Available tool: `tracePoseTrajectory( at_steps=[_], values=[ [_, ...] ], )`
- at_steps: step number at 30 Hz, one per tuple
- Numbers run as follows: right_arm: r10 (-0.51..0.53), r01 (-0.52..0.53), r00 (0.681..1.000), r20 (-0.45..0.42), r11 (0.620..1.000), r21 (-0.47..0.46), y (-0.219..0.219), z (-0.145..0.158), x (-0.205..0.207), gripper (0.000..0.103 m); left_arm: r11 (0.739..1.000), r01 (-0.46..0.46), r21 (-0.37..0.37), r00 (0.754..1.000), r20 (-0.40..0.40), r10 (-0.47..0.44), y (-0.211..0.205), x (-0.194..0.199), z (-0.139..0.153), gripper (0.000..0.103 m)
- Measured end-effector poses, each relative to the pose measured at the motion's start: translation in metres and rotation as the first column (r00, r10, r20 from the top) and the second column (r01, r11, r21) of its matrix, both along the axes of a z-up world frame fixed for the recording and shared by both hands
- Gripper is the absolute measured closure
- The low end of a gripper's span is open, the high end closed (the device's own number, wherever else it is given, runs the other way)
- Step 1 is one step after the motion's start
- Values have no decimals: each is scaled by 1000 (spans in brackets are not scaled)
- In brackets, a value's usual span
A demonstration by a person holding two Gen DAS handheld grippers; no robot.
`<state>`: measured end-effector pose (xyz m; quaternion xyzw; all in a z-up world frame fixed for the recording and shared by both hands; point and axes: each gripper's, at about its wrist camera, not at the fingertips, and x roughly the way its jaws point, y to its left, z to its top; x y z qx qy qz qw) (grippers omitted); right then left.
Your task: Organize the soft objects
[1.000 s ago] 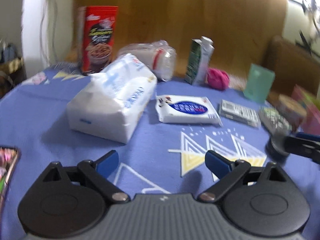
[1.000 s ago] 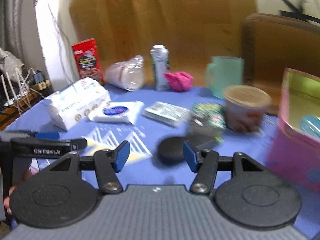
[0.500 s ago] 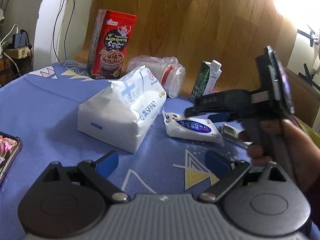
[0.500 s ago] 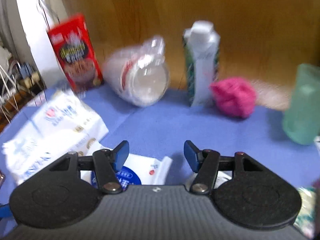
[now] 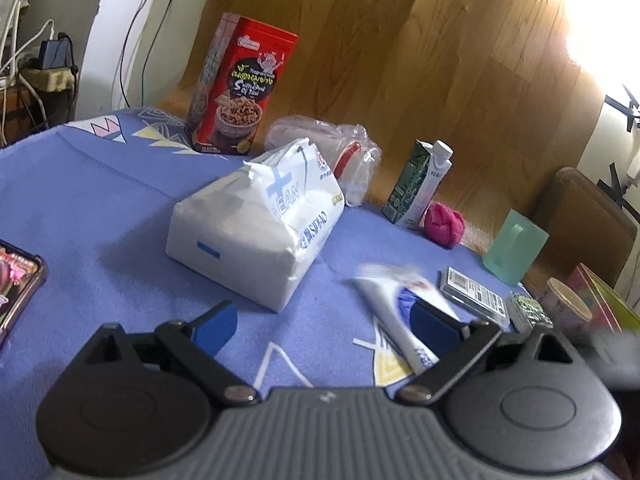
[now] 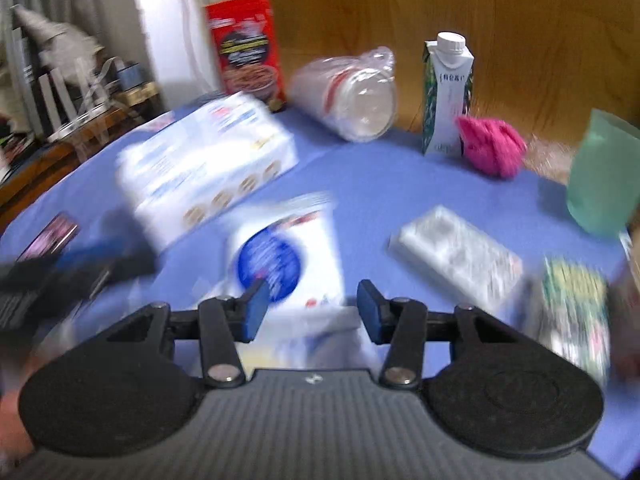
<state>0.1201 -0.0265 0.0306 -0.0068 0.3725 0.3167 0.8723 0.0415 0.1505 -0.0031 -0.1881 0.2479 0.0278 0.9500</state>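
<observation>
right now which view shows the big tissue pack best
The left wrist view: the big tissue pack is sharp, with its torn top and lettering readable. The right wrist view shows it smeared by motion blur.

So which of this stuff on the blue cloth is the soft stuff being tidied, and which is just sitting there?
Soft, for tidying: big white tissue pack; small white wipes packet with blue oval; pink fluffy ball.
Just sitting: red snack box; green-white carton; pale green mug.
</observation>
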Motion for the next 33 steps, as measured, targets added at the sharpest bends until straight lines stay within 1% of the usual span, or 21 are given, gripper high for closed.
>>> tracePoseTrajectory(
  at_steps=[1, 2, 4, 5, 6, 8, 12, 14, 16, 17, 20, 21, 23, 24, 25, 27, 28, 30, 31, 32, 33],
  values=[
    [4, -4, 1000, 13, 1000, -2, -5, 0, -13, 52, 1000, 11, -1, 1000, -5, -11, 0, 1, 0, 6],
    [23, -23, 1000, 0, 1000, -20, -9, -2, -27, 53, 1000, 23, 0, 1000, -12, -23, -1, 2, -1, 6],
    [24, -21, 997, 67, 999, -45, -17, -4, -57, 52, 999, 47, 8, 999, -25, -46, -4, 4, -1, 6],
    [21, -18, 996, 85, 999, -43, -23, -4, -70, 48, 998, 64, 13, 998, -30, -64, -6, 5, -1, 6],
    [11, -8, 995, 98, 1000, -30, -29, -4, -80, 39, 997, 81, 22, 996, -37, -80, -9, 6, -1, 6],
    [-13, 13, 994, 110, 1000, 3, -39, -3, -93, 35, 994, 97, 50, 994, -51, -94, -15, 9, 0, 5],
    [-42, 43, 991, 127, 999, -7, -33, 1, -83, 35, 986, 105, 127, 993, -75, -96, -30, 12, 0, 5],
    [-50, 49, 991, 122, 999, 13, -29, 3, -71, 34, 982, 92, 166, 994, -74, -81, -36, 11, 0, 5],
    [-59, 57, 990, 130, 998, 15, -22, 3, -57, 28, 981, 60, 185, 995, -85, -45, -37, 12, -1, 5],
    [-63, 64, 988, 140, 998, 0, -16, 2, -48, 24, 981, 38, 188, 995, -97, -20, -36, 14, -2, 5],
    [-54, 66, 985, 162, 995, -72, 1, -5, -30, 22, 977, -23, 211, 991, -124, 50, -34, 17, -3, 5],
    [-47, 61, 988, 150, 994, -92, 6, -10, -24, 19, 973, -35, 227, 989, -130, 66, -36, 17, -3, 5],
    [-40, 50, 993, 111, 995, -84, 11, -14, -14, 19, 971, -72, 230, 986, -128, 103, -34, 16, -3, 5],
    [-36, 44, 994, 106, 996, -81, 12, -14, -12, 20, 972, -74, 223, 985, -134, 106, -32, 16, -3, 5],
    [-29, 38, 994, 110, 996, -79, 13, -14, -13, 24, 971, -77, 225, 985, -136, 110, -32, 17, -3, 5],
    [-8, 16, 992, 123, 997, -70, 13, -13, -17, 43, 968, -78, 238, 984, -139, 114, -34, 18, -3, 5],
    [5, 4, 991, 133, 998, -68, 14, -13, -20, 49, 967, -77, 244, 983, -143, 115, -35, 18, -3, 5],
    [27, -18, 989, 148, 998, -66, 16, -12, -25, 71, 964, -76, 254, 982, -148, 116, -36, 19, -4, 5],
    [37, -27, 987, 155, 997, -68, 18, -12, -27, 76, 963, -75, 259, 982, -150, 117, -36, 19, -4, 5],
    [47, -35, 985, 164, 997, -74, 20, -11, -30, 85, 962, -76, 261, 982, -150, 118, -37, 20, -4, 5],
    [55, -39, 983, 177, 995, -88, 24, -11, -32, 90, 963, -77, 258, 982, -149, 119, -36, 19, -4, 5]
  ],
)
